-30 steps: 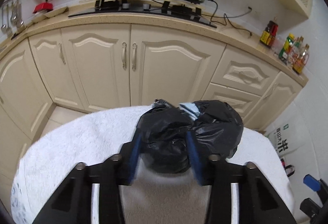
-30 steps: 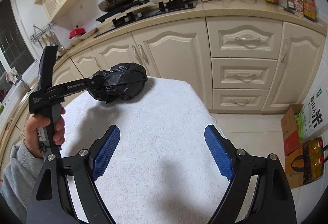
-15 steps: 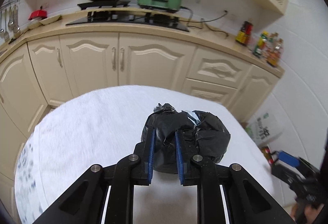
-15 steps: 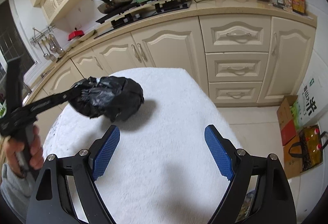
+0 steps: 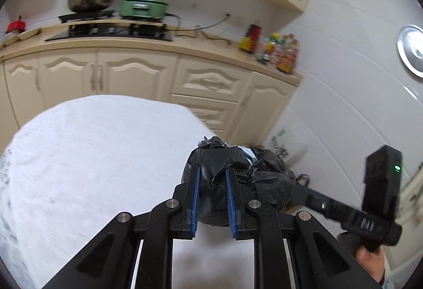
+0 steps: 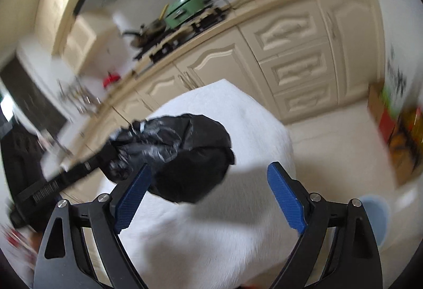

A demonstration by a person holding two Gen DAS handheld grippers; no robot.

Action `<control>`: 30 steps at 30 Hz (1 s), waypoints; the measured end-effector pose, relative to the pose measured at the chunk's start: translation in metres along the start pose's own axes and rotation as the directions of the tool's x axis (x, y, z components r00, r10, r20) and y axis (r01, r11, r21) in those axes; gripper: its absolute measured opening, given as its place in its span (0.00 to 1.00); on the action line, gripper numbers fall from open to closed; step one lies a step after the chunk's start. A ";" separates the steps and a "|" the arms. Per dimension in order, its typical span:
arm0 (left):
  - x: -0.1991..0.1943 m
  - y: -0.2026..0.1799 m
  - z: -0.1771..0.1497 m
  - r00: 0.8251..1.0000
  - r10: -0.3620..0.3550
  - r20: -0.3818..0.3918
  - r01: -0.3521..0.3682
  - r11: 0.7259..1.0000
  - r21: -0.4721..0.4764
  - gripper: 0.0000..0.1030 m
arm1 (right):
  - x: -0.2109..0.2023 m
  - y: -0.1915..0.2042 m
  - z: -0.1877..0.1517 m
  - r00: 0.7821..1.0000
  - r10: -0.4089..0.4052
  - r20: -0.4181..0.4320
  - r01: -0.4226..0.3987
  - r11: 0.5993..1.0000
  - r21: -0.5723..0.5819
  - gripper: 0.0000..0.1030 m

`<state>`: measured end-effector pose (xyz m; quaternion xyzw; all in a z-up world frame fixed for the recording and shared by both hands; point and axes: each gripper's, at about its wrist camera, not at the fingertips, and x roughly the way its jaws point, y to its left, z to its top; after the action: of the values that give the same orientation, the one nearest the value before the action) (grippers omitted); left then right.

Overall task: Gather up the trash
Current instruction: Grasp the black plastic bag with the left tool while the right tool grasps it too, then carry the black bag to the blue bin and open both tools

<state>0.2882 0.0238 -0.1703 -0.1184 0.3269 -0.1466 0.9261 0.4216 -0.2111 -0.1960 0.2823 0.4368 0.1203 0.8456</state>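
Note:
A knotted black trash bag (image 5: 238,178) hangs lifted above the white towel-covered table (image 5: 92,156), near its right edge. My left gripper (image 5: 212,175) is shut on the bag's gathered plastic. In the right wrist view the bag (image 6: 185,154) is held up in the air by the left gripper's black body (image 6: 66,178), which comes in from the left. My right gripper (image 6: 208,175) is open and empty, just below and to the right of the bag. Its black body (image 5: 370,209) shows at the right of the left wrist view.
Cream kitchen cabinets (image 5: 132,77) and a counter with a stove, a wok (image 5: 90,2) and a green cooker (image 5: 144,7) stand behind the table. Sauce bottles (image 5: 272,51) stand on the counter's right end. A round light blue container (image 6: 375,220) sits on the floor right of the table, boxes and bags (image 6: 396,130) beyond.
My left gripper closed on the bag, lifted it off the table and carried it to the right, past the table's edge. My right gripper swung and tilted; both views are motion-blurred.

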 end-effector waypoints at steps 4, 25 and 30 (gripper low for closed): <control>0.000 -0.019 -0.013 0.998 -0.066 -0.017 0.066 0.998 0.013 0.13 | -0.022 -0.032 -0.004 0.999 0.039 0.019 -0.041 0.991 0.130 0.90; 0.098 -0.139 -0.036 0.976 -0.120 -0.183 0.154 0.970 0.190 0.13 | -0.100 -0.167 -0.030 0.988 -0.108 0.114 0.074 0.960 0.270 0.45; 0.176 -0.180 -0.049 0.946 -0.140 -0.293 0.206 0.956 0.208 0.13 | -0.120 -0.236 -0.046 0.972 -0.215 0.095 0.168 0.919 0.358 0.45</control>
<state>0.3528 -0.2112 -0.2508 -0.0145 0.4208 -0.2808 0.8625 0.3039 -0.4396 -0.2739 0.3901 0.4198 -0.0611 0.8172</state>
